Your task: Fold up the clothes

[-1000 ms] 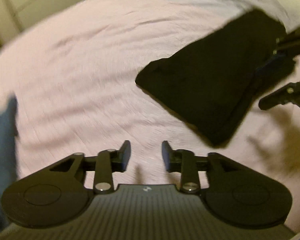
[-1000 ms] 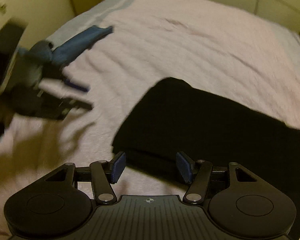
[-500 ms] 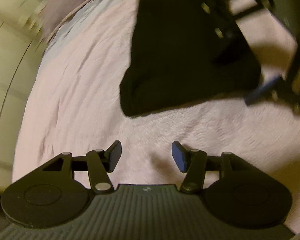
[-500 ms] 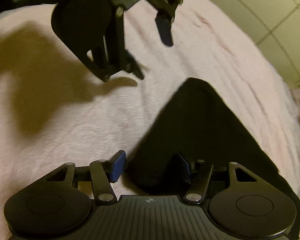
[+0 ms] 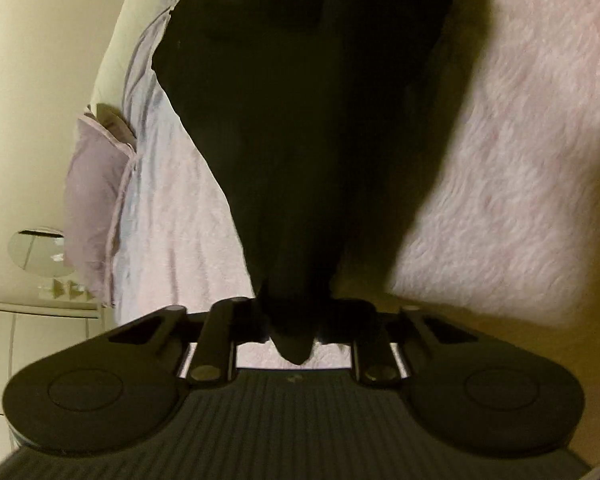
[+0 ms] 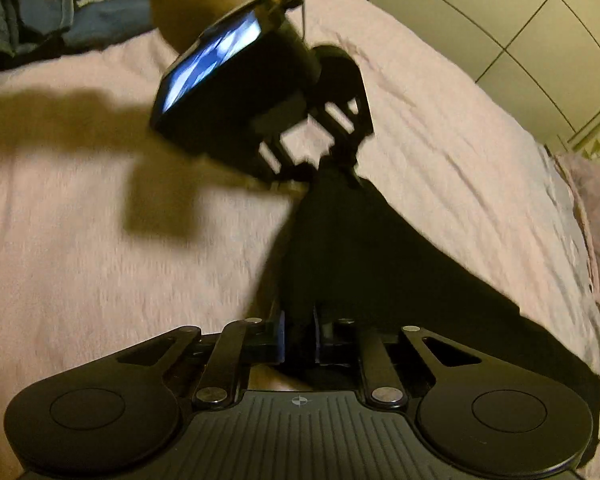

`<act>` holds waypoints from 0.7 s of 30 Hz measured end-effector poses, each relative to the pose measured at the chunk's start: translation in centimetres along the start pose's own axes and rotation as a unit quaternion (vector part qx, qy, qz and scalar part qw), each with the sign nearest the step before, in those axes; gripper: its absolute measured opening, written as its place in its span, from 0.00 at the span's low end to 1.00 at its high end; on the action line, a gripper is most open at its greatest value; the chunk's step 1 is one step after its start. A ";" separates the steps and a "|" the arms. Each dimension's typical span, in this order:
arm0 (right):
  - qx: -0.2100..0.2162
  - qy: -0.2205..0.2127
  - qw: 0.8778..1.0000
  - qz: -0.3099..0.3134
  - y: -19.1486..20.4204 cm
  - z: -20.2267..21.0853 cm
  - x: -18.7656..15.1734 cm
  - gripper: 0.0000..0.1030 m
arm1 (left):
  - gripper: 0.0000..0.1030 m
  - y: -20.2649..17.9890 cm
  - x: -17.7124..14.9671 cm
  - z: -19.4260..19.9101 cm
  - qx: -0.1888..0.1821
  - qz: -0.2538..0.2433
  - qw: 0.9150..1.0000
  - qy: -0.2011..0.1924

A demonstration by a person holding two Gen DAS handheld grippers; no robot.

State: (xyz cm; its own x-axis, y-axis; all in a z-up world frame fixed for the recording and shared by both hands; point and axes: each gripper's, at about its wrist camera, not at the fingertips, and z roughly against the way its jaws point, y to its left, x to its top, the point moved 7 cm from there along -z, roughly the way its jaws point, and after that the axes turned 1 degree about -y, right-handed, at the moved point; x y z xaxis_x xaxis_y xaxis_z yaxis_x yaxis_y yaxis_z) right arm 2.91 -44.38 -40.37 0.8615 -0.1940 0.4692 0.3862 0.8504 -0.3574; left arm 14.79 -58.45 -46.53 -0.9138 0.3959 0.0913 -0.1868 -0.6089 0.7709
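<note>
Nearest in the right wrist view, the right hand-held gripper has its blue pads drawn narrow on one corner of the black garment, with cloth bunched between them. In the left wrist view the left hand-held gripper pinches another corner in the same way, a small tongue of fabric hanging out below the jaws. Seen from the right side, the left hand-held gripper sits a little farther up the same short edge, so both hold one end of the garment, near each other.

Beyond the grips, the garment runs away over the pink bed, most of it lying on the cover. To fold it well, both corners should probably rise together and level, kept apart enough that the held edge stays taut instead of sagging into a crease. Then the edge can be carried straight over the far part and laid down square before either grip loosens.

Farther off lie a pillow at the bed's head and a heap of blue clothes at the far corner.
</note>
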 end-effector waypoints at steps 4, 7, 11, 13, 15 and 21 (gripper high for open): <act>0.008 0.030 0.999 0.018 1.3 0.4 -1.3 0.10 | 0.13 0.2 0.1 -0.2 -0.016 0.024 1.000 0.007; -0.014 0.011 1.000 0.026 1.9 1.7 -0.5 0.15 | 0.14 0.6 0.1 0.3 -0.011 0.038 0.999 0.004; -0.015 -0.014 0.999 0.042 3.8 0.9 0.9 0.52 | 0.31 0.5 0.3 1.0 0.006 0.026 1.000 0.007; -0.016 -0.008 0.999 0.042 4.1 -0.8 1.7 0.52 | 0.42 0.1 0.3 1.6 0.021 0.017 1.000 0.007; -0.023 0.004 0.999 0.037 3.9 -2.8 2.1 0.52 | 0.42 -0.2 0.3 1.4 0.029 0.009 1.000 0.000; -0.025 0.020 0.999 -0.001 1.7 -4.8 1.6 0.15 | 0.30 -2.0 1.0 1.1 0.056 -0.061 0.996 -0.036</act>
State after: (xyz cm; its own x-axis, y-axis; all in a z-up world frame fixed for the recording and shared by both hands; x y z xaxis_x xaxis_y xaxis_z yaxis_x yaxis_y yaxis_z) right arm 6.56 -45.65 -44.11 0.8726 -0.2164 0.4379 0.4037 0.8243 -0.3970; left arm 14.68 -56.11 -47.31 -0.8580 0.5126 0.0343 -0.2499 -0.4748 0.8439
